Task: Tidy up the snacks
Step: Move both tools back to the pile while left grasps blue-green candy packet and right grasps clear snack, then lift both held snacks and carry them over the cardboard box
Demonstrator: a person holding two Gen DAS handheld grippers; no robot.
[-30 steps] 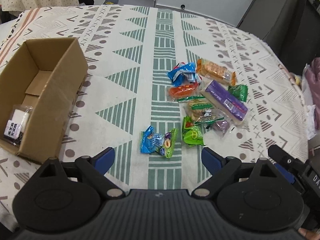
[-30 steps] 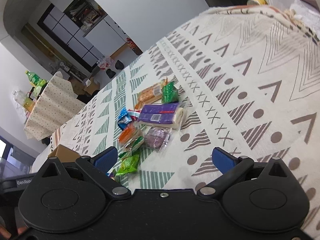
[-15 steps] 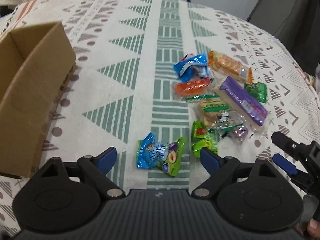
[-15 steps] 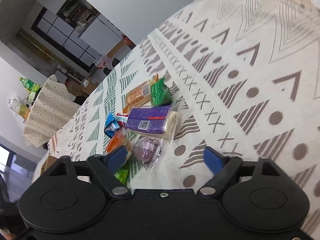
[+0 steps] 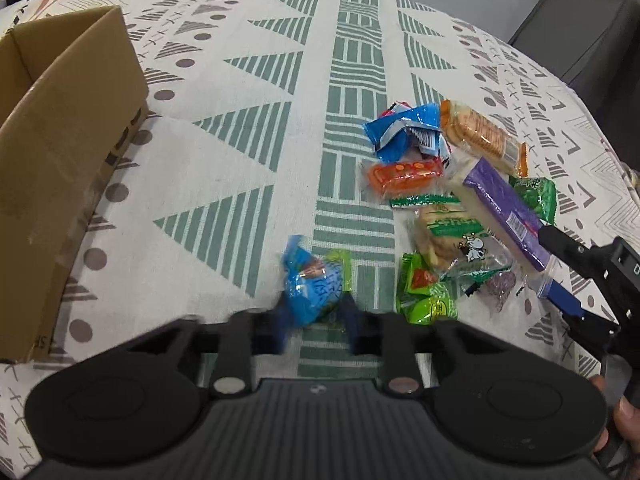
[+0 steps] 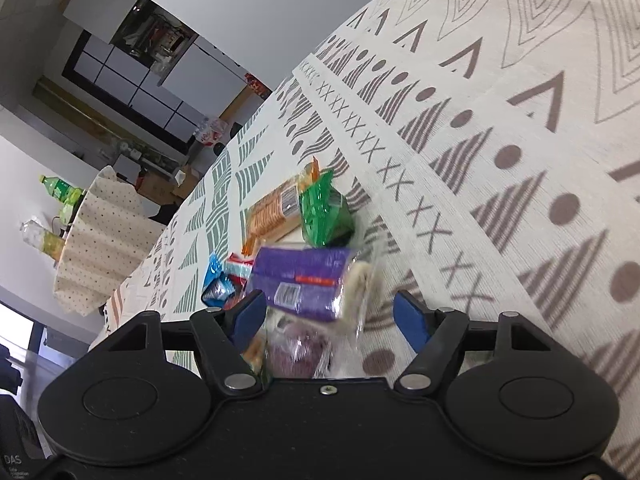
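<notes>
The cardboard box (image 5: 60, 152) shows no visible contents. The left gripper (image 5: 314, 326), spread wide a second ago, now clenches the blue snack packet (image 5: 310, 286); the right gripper (image 6: 330, 316) stays released over the purple packet (image 6: 304, 280).

The left tongs (image 5: 314, 326) are sitting nearly closed at the frame's lower centre; the right tongs (image 6: 330, 314) are gaping open.

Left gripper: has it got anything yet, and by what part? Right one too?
The left gripper pinches the blue snack packet by its near end. The right gripper is open around the purple wafer pack, holding nothing.
</notes>
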